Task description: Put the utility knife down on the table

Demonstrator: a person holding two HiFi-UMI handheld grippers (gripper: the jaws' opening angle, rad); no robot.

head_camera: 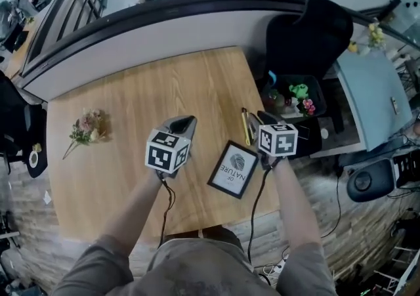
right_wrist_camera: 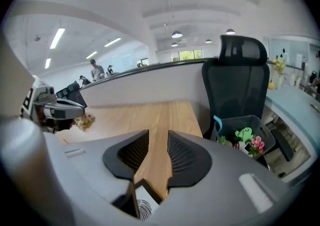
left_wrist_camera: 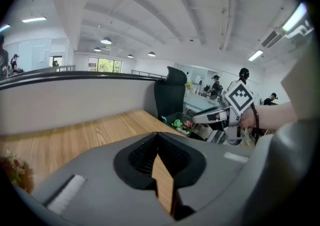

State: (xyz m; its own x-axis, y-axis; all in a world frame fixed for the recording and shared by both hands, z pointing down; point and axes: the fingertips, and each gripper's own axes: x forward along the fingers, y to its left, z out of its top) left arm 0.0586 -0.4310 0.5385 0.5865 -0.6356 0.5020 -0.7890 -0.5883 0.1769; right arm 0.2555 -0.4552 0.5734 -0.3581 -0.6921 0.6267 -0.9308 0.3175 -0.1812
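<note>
The utility knife (head_camera: 246, 126), yellow and black, lies flat on the wooden table (head_camera: 151, 91) near its right edge. My right gripper (head_camera: 266, 117) hovers just to the right of the knife and above it, its jaws open with only the tabletop showing between them (right_wrist_camera: 158, 137). My left gripper (head_camera: 182, 124) hangs over the middle of the table, left of the knife. Its jaws meet at the tips, shut on nothing (left_wrist_camera: 159, 137). Neither gripper view shows the knife.
A framed print (head_camera: 233, 169) lies between the two grippers near the front edge. A small flower bunch (head_camera: 88, 125) rests at the table's left. Off the right edge stand a black office chair (head_camera: 308, 32) and a bin of toys (head_camera: 295, 98).
</note>
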